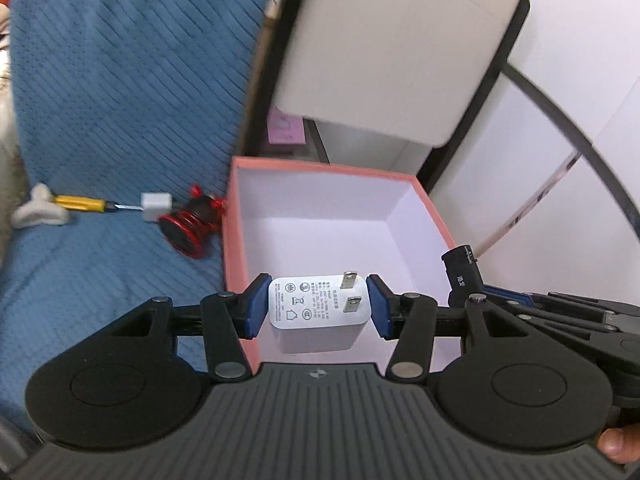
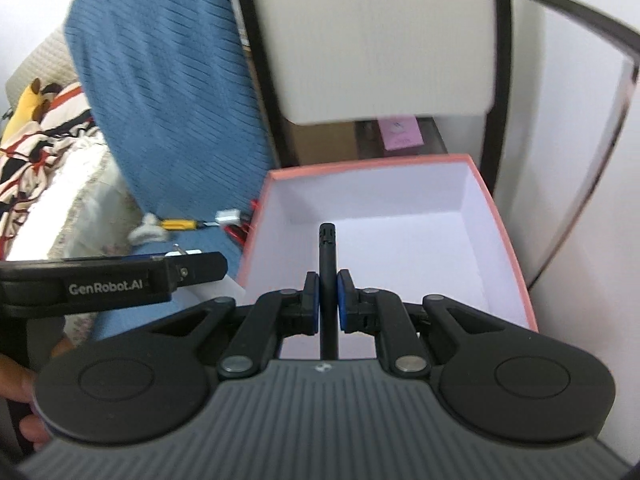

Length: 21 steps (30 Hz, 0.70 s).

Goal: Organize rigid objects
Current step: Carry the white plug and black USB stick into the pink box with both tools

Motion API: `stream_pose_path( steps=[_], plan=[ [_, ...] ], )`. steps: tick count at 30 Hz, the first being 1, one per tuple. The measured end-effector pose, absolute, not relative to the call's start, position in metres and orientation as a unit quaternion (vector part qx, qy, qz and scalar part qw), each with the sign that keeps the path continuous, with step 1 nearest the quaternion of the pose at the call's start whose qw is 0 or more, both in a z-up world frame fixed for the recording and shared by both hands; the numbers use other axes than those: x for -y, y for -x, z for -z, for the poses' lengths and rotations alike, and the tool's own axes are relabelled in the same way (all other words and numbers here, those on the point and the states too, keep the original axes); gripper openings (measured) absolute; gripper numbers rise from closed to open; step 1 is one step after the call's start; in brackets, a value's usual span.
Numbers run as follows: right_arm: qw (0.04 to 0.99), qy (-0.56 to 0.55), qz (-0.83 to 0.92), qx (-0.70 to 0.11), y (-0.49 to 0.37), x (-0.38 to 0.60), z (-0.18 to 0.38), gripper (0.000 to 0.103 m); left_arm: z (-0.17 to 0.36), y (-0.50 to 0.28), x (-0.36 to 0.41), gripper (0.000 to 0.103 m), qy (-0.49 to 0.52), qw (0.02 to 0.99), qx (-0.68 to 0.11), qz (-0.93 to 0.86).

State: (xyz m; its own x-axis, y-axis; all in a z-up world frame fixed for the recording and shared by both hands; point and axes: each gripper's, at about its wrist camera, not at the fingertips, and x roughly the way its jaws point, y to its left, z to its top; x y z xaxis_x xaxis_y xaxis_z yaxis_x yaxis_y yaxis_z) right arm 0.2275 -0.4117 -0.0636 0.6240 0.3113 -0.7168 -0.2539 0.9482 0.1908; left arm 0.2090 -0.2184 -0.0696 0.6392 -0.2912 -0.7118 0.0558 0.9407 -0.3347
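My left gripper (image 1: 318, 290) is shut on a white plug-in charger (image 1: 316, 316), prongs facing away, its blue pads (image 1: 256, 304) pressing both sides. It hangs over the near edge of an open pink box (image 1: 320, 168) with a white inside. My right gripper (image 2: 328, 280) is shut on a thin black object (image 2: 327, 240) seen edge-on, above the same pink box (image 2: 372, 164). That black object (image 1: 464, 270) also shows at the right of the left wrist view. The box floor that shows is bare.
On the blue ribbed blanket (image 1: 120, 100) left of the box lie a yellow-handled screwdriver (image 1: 80, 203), a small white block (image 1: 155, 205), a red round item (image 1: 188, 226) and a white cloth piece (image 1: 38, 210). A white chair back (image 1: 392, 48) with a black frame rises behind the box.
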Motion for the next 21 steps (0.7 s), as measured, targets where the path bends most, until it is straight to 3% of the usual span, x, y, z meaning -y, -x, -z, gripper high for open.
stream_pose_path(
  steps=[21],
  plan=[
    [0.847,-0.047,-0.126,-0.515,-0.291,0.464,0.201,0.013,0.192,-0.296,0.301,0.057,0.124,0.837,-0.524,0.102]
  ],
)
